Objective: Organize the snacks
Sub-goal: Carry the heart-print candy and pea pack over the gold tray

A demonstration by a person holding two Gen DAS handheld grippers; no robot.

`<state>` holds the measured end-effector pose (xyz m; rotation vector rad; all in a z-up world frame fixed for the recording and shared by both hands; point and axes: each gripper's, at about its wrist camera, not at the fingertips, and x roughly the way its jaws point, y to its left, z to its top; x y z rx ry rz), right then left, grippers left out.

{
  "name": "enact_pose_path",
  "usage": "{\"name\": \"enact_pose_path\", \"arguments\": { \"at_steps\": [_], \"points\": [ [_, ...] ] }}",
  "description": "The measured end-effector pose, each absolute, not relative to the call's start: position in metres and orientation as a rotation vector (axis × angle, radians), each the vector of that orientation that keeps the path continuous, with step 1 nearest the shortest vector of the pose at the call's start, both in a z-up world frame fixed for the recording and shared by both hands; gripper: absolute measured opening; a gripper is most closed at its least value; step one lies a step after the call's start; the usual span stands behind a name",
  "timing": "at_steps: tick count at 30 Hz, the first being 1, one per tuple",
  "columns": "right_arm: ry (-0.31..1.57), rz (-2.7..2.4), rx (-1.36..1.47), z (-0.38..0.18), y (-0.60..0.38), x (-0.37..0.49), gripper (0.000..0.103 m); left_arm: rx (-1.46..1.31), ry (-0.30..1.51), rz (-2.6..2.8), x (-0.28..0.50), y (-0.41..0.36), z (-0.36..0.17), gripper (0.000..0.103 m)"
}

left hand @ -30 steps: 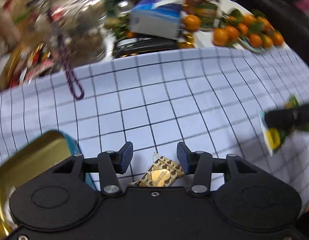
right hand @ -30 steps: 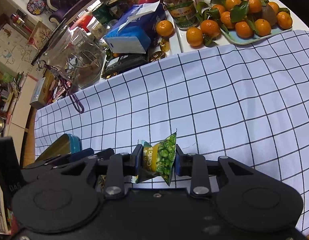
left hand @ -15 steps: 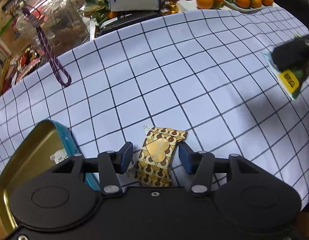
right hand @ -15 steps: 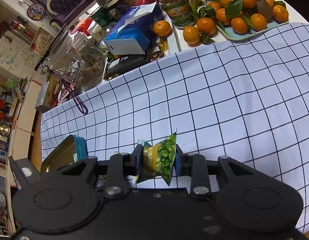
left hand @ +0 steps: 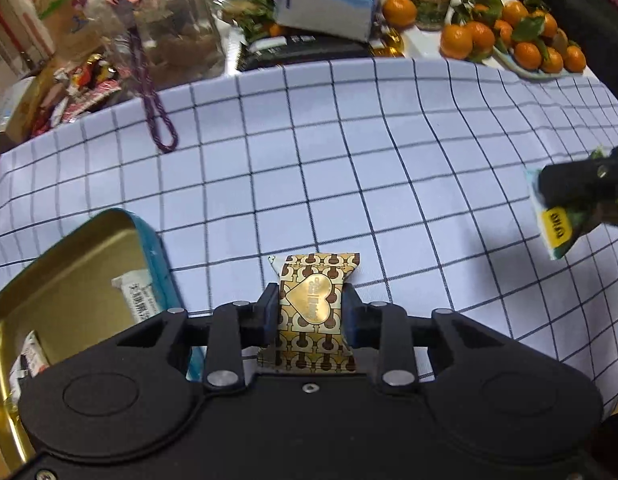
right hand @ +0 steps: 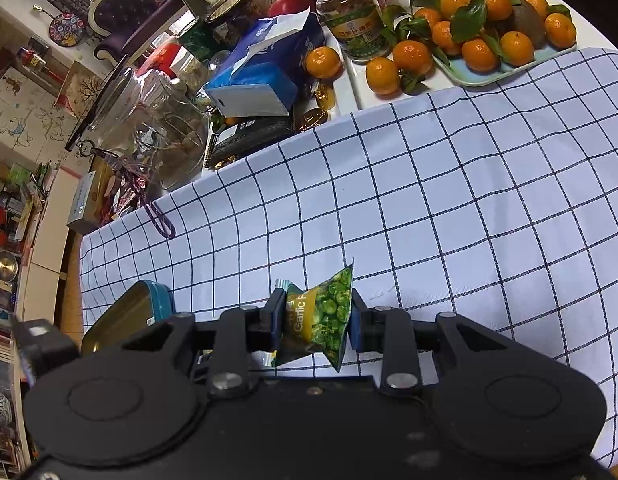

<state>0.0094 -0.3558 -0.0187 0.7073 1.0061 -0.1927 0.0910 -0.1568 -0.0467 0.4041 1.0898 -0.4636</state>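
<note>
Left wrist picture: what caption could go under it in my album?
Left tongs pinch a gold heart-patterned snack packet beside an open tin on checked cloth.

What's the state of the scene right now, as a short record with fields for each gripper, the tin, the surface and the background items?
left gripper: shut on the gold-and-brown heart-print packet
right gripper: shut on the green garlic pea packet
tin: open, gold inside, teal rim, a few wrapped snacks already in it, left of the left gripper
surface: white checked cloth
background: tray of mandarins, blue tissue pack, glass jar, purple cord
</note>
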Motion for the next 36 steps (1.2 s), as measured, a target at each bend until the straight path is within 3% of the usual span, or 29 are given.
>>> {"name": "enact_pose_path", "arguments": {
  "at_steps": [16,36],
  "points": [
    [1.067,-0.304,0.62,-0.038,-0.324,0.025,0.033,0.274,1.01,-0.225,0.095,-0.05,0.012,0.04],
    [0.997,0.013,0.416,-0.019,-0.166,0.019,0.033,0.032,1.04,0.06,0.119,0.103,0.011,0.04]
  ]
}}
